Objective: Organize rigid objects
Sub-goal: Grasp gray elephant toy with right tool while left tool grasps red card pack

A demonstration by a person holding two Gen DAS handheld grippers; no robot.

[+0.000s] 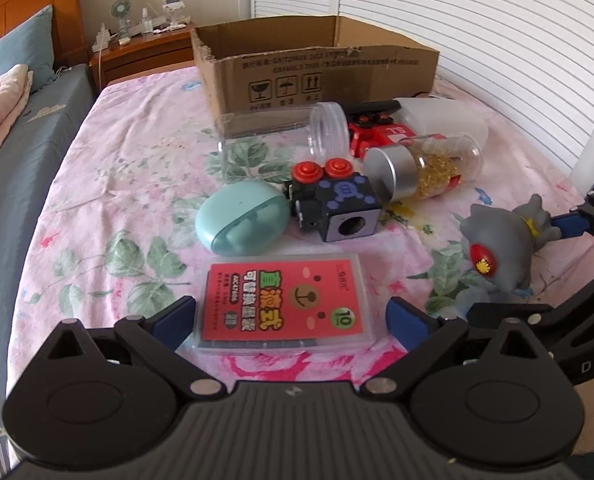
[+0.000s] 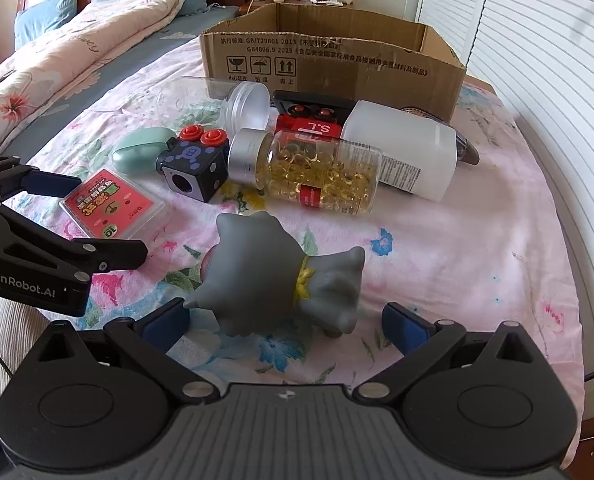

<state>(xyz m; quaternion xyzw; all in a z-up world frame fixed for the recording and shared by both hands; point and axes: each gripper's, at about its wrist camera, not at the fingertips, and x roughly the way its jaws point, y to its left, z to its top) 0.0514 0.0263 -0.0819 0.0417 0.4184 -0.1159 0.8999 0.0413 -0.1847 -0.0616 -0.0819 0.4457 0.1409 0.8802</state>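
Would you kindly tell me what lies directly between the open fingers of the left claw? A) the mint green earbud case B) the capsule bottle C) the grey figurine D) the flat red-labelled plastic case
D: in the left wrist view the flat red-labelled plastic case lies between the spread fingers of the left claw, on the floral sheet.

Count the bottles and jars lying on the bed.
3: an empty clear jar nearest the cardboard box, a capsule bottle in the middle, a white bottle rightmost. Others may be hidden.

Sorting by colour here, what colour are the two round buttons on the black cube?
Red buttons, clearest in the left wrist view.
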